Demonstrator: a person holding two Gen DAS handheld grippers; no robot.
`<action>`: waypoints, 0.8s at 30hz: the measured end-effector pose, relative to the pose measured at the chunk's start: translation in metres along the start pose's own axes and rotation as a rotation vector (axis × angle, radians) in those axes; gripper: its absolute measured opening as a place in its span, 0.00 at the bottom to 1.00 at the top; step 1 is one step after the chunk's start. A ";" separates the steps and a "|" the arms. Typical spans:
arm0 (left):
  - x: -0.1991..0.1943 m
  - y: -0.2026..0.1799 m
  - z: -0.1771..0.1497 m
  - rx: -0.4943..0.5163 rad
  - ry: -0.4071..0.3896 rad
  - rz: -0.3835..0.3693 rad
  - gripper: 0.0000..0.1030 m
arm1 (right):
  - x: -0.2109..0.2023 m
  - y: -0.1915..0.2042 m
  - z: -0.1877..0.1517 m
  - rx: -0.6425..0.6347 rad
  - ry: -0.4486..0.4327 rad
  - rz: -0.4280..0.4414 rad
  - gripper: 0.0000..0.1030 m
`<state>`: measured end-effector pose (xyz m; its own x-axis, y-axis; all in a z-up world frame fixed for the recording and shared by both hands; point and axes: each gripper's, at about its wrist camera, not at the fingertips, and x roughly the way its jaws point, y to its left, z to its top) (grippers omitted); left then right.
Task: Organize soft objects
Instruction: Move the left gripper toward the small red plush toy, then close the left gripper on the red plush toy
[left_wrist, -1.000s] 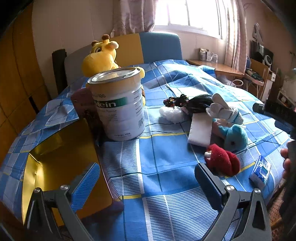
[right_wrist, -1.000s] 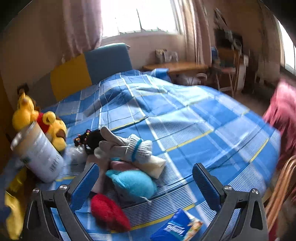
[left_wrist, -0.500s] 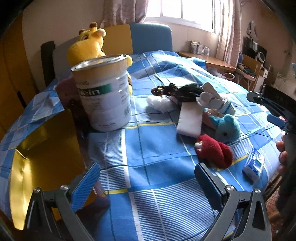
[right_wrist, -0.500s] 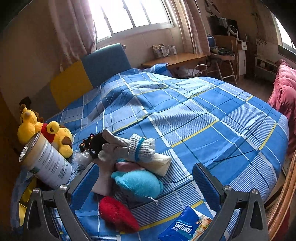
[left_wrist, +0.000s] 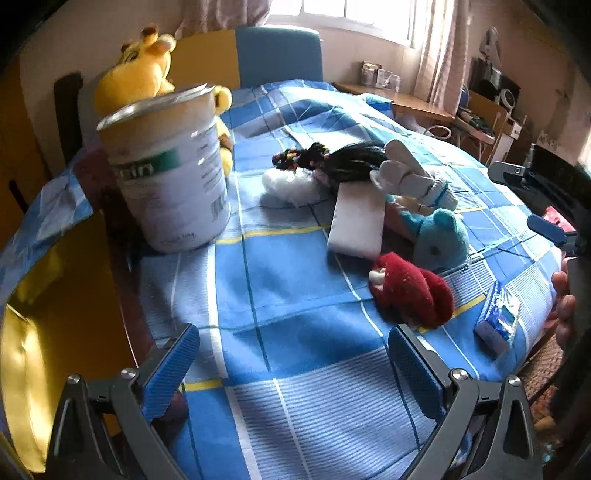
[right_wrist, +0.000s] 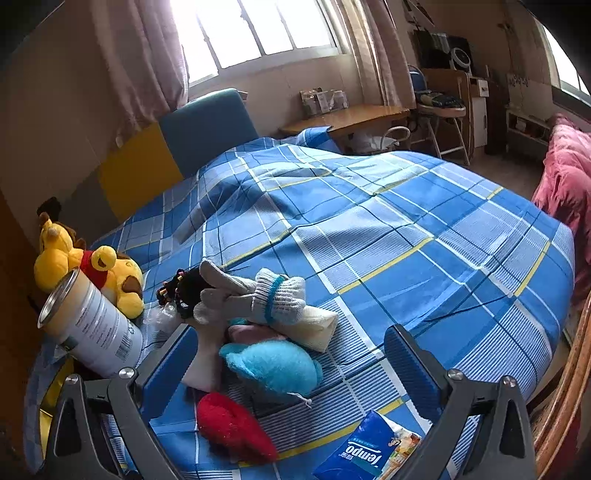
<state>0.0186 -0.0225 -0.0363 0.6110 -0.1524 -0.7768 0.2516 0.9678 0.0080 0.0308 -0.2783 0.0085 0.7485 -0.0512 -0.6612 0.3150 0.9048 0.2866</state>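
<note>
Progress: not yet begun, as far as the views show; every soft thing lies loose and neither gripper holds anything.
Bed (right_wrist: 406, 236): blue checked cover, filling both views.
Yellow plush toy (right_wrist: 92, 271): far left by the headboard, behind the tin.
Tin can (left_wrist: 170, 173): large white tin, upright at the left; a hard thing that stands between the plush toy and the heap.
Soft heap: middle of the bed, things touching. White pad (left_wrist: 356, 218), blue plush (right_wrist: 273, 367), knitted sock (right_wrist: 277, 295) on top, dark hair-like bundle (left_wrist: 351, 158) at the far side.
Red plush (right_wrist: 232, 426): just near of the heap.
Tissue pack (right_wrist: 365, 452): near right edge, close to the red plush.
Yellow container (left_wrist: 48, 332): near left, possibly an open box; unclear.
Left gripper (left_wrist: 291, 365): fingers wide apart, empty, over bare cover.
Right gripper (right_wrist: 286, 356): fingers wide apart, empty, above the blue plush.
</note>
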 end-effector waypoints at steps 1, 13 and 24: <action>-0.001 -0.003 0.002 0.016 -0.008 0.007 1.00 | 0.000 -0.001 0.000 0.003 0.003 0.002 1.00; 0.009 -0.035 0.020 0.072 0.000 -0.108 1.00 | -0.003 -0.009 0.002 0.046 -0.010 0.006 1.00; 0.052 -0.073 0.032 0.111 0.083 -0.262 1.00 | 0.000 -0.014 0.001 0.079 0.000 0.023 1.00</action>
<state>0.0560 -0.1078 -0.0565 0.4517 -0.3731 -0.8104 0.4764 0.8689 -0.1345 0.0269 -0.2917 0.0050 0.7561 -0.0309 -0.6537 0.3429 0.8696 0.3554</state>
